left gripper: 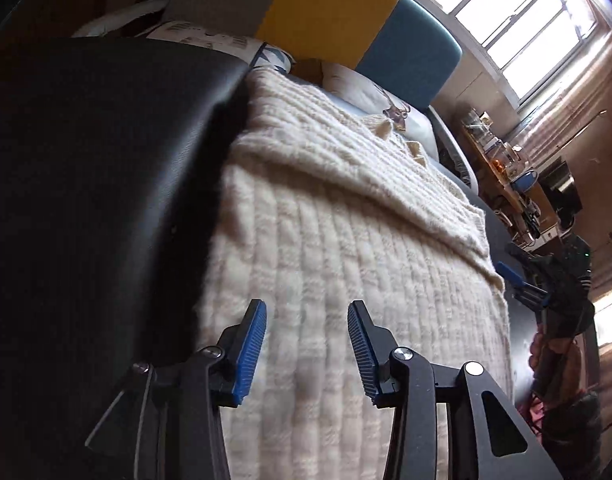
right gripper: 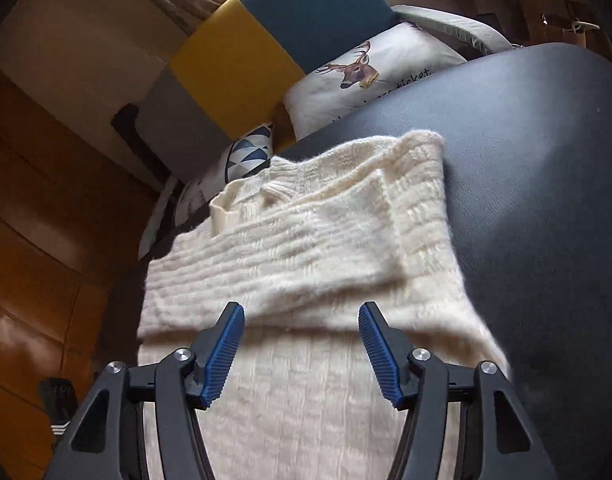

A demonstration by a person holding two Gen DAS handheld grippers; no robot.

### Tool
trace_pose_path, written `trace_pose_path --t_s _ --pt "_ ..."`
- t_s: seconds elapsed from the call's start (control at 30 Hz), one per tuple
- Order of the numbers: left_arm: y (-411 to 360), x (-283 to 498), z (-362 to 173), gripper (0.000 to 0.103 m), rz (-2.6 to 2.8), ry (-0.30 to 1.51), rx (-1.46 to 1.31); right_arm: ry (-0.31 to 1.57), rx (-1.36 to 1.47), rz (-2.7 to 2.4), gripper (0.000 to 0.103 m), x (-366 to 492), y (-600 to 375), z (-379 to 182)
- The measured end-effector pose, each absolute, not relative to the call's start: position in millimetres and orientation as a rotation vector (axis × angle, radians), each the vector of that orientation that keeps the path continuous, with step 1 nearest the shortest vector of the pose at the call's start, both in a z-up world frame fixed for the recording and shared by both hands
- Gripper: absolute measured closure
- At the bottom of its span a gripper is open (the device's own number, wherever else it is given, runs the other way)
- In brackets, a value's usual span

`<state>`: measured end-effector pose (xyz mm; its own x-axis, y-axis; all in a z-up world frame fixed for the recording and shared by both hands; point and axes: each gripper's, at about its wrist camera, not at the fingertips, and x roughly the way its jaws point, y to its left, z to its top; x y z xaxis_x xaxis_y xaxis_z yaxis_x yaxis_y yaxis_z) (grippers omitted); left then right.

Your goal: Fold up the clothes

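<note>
Cream knit sweater [right gripper: 306, 256] lying flat on a dark padded bench [right gripper: 546, 184], partway folded: a sleeve is laid across the body and one side is turned in, while the lengthwise fold from hem to collar appears left to do. Left gripper [left gripper: 306, 344] and right gripper [right gripper: 302, 344] both hang released above the near end, jaws apart, holding nothing. The hem is cut off below the frames. Patterned cushions [right gripper: 362, 76] lie beyond the bench.

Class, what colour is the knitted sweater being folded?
Cream white sweater, ribbed knit; shows best in the right wrist view.
</note>
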<state>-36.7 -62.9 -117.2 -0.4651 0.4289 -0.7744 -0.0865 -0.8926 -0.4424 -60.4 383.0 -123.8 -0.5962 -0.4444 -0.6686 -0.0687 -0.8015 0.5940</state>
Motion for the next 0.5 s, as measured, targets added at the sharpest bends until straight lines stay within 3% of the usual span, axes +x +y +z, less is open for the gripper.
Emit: trace_pose_path --t_s 0.23,0.37,0.5 --pt "-100 2 -124 0.055 2.400 -0.503 -1.431 -0.859 1.442 -2.414 0.039 63 417 -139" --pt "-108 17 -130 0.054 2.327 -0.522 -1.432 -0.993 1.434 -2.328 0.039 110 437 -157" --pt "-109 31 -130 0.040 2.259 -0.510 -1.407 -1.094 1.363 -2.189 0.039 126 433 -168"
